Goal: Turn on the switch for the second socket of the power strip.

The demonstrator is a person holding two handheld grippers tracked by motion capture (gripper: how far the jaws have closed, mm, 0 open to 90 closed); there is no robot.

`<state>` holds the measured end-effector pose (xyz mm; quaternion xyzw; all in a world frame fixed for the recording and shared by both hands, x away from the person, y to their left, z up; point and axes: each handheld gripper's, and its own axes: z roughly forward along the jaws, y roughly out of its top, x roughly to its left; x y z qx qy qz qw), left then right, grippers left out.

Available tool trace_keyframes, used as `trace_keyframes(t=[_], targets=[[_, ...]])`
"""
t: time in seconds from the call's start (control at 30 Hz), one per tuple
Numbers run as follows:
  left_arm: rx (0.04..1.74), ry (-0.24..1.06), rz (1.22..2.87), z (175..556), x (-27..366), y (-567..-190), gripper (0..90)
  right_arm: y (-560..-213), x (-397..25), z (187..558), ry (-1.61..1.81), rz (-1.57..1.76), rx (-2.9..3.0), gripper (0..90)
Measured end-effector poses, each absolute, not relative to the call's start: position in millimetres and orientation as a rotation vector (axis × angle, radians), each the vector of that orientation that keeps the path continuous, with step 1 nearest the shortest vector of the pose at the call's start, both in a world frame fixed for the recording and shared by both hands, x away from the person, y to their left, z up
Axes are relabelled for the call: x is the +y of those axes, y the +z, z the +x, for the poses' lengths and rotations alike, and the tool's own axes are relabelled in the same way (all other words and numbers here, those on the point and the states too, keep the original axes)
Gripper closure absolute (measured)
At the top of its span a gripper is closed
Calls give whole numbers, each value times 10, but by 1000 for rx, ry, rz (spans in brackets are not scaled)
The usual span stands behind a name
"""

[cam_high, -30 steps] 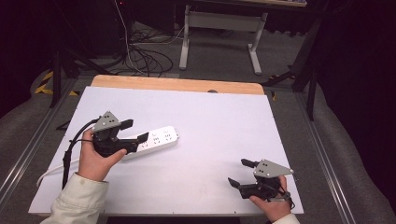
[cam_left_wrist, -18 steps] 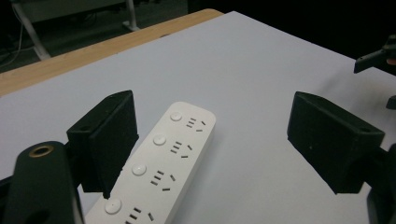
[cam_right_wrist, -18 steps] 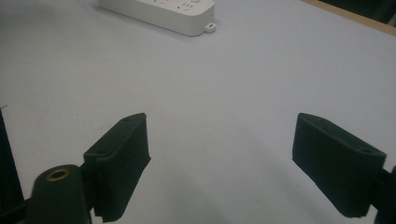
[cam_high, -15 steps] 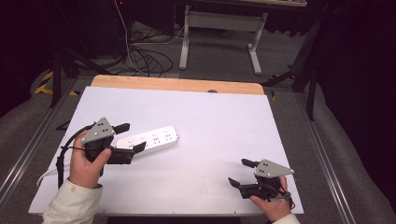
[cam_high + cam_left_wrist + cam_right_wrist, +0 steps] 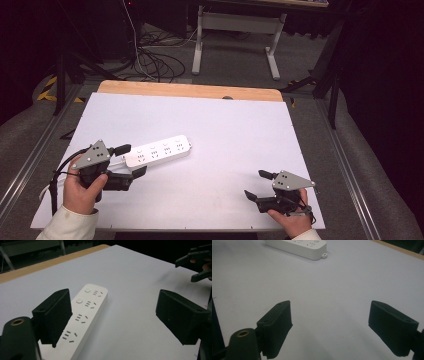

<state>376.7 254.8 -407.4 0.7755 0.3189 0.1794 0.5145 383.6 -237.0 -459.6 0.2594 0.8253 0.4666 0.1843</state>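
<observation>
the left hand-held gripper sits at the near left of the white desk with its jaws spread wide, gripping nothing. in the left gripper view the white power strip runs from under the left jaw out into the gap, lying closer to that jaw than to the other; whether the jaw touches it cannot be told. in the high view the power strip lies flat and at a slant, its near end between the two jaws. the right hand-held gripper rests at the near right corner, well apart from the strip, jaws also wide open and empty over bare desk.
</observation>
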Motion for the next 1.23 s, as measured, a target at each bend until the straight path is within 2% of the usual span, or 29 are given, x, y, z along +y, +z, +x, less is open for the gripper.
trace_keyframes(t=[0.67, 0.87, 1.0, 1.23], targets=[[767, 465, 1867, 3574, 2765, -4657, 127, -4591, -2367, 3829, 1311, 728, 2326, 190], [825, 448, 1871, 3537, 2855, -4823, 128, -4590, -2370, 3829, 1312, 728, 2325, 190], [926, 374, 1834, 3518, 2902, -4899, 140, -4594, -2366, 3831, 1312, 729, 2327, 190], [864, 412, 1897, 3534, 2890, -4905, 140, -4596, -2360, 3839, 1308, 730, 2329, 191]])
